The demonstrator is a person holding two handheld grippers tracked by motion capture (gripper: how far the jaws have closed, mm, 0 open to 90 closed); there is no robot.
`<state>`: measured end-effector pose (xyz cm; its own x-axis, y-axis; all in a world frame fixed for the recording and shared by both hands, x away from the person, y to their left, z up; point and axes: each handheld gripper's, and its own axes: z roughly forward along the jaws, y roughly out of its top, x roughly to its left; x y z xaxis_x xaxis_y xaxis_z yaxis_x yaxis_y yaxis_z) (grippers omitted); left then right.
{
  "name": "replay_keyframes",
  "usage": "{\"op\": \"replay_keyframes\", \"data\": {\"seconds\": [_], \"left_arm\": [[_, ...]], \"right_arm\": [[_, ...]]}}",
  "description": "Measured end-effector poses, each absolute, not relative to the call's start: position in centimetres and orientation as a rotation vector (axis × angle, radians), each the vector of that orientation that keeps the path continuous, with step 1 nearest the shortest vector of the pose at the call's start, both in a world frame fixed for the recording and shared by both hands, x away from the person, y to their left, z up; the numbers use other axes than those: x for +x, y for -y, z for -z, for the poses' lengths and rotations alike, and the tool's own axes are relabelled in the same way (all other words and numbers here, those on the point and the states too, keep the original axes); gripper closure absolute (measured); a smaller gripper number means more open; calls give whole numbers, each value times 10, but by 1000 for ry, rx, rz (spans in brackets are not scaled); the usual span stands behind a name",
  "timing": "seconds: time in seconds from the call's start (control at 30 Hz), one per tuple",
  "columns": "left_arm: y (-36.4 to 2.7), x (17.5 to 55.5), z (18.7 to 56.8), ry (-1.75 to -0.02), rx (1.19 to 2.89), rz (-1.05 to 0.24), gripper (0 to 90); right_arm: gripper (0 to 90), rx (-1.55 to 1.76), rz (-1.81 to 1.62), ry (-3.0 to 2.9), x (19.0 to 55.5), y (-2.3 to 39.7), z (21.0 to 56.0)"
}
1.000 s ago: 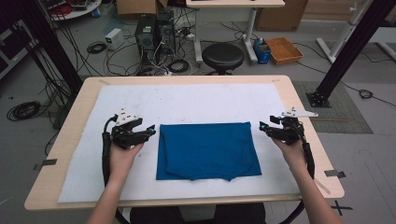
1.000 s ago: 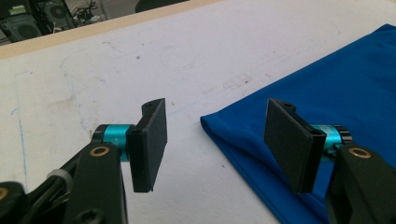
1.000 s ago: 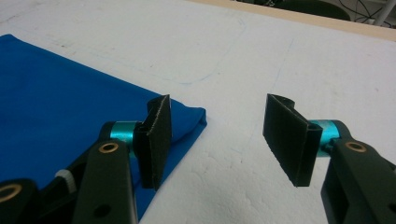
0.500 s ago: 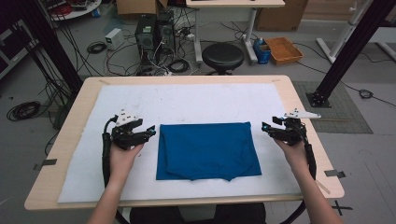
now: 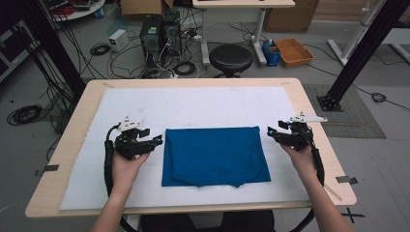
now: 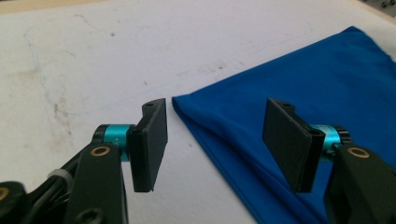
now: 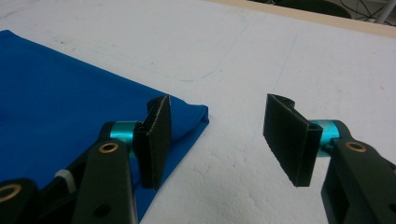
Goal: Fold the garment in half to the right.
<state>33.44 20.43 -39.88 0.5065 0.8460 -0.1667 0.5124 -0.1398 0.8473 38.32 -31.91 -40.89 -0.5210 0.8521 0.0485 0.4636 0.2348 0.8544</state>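
A folded blue cloth [image 5: 212, 155] lies flat in the middle of the white mat [image 5: 193, 106]. My left gripper [image 5: 158, 140] hovers just off the cloth's left edge, jaws open and empty. In the left gripper view the cloth's far left corner [image 6: 280, 93] lies between the two pads, and my left gripper [image 6: 217, 144] touches nothing. My right gripper [image 5: 269, 132] stands open at the cloth's right edge. In the right gripper view the cloth's corner [image 7: 93, 107] sits beside the left pad of my right gripper [image 7: 219, 140], with bare mat between the pads.
The mat covers a wooden table [image 5: 314, 121]. Tape strips [image 5: 347, 179] mark the table's sides. Beyond the far edge stand a black stool [image 5: 230, 58], computer cases [image 5: 159, 31] with tangled cables, and a cardboard tray [image 5: 293, 51]. A black frame post [image 5: 358, 53] rises at right.
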Motion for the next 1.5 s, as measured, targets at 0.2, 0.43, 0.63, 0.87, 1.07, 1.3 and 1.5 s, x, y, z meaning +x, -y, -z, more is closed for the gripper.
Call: {"op": "replay_keyframes", "data": {"seconds": [0.2,0.43,0.63,0.87,1.07,1.3,1.5], "left_arm": [[-212,303,414,-1196,1763,-327,409],[-201,277,438,-1285,1774,-230,456],[-190,274,449,-1331,1763,-154,456],[-182,272,454,-1345,1684,-79,467],[-173,269,454,-1364,1663,-69,467],[-174,263,459,-1394,1557,-9,462],[-167,260,459,-1406,1564,-65,463]], "right_arm": [[423,1193,-1211,-2089,382,317,409],[424,1172,-1206,-2106,382,313,410],[424,1164,-1205,-2112,382,311,410],[425,1151,-1205,-2114,381,310,410],[426,1147,-1204,-2119,381,307,410],[427,1134,-1205,-2133,380,302,410],[427,1122,-1210,-2137,380,297,409]]}}
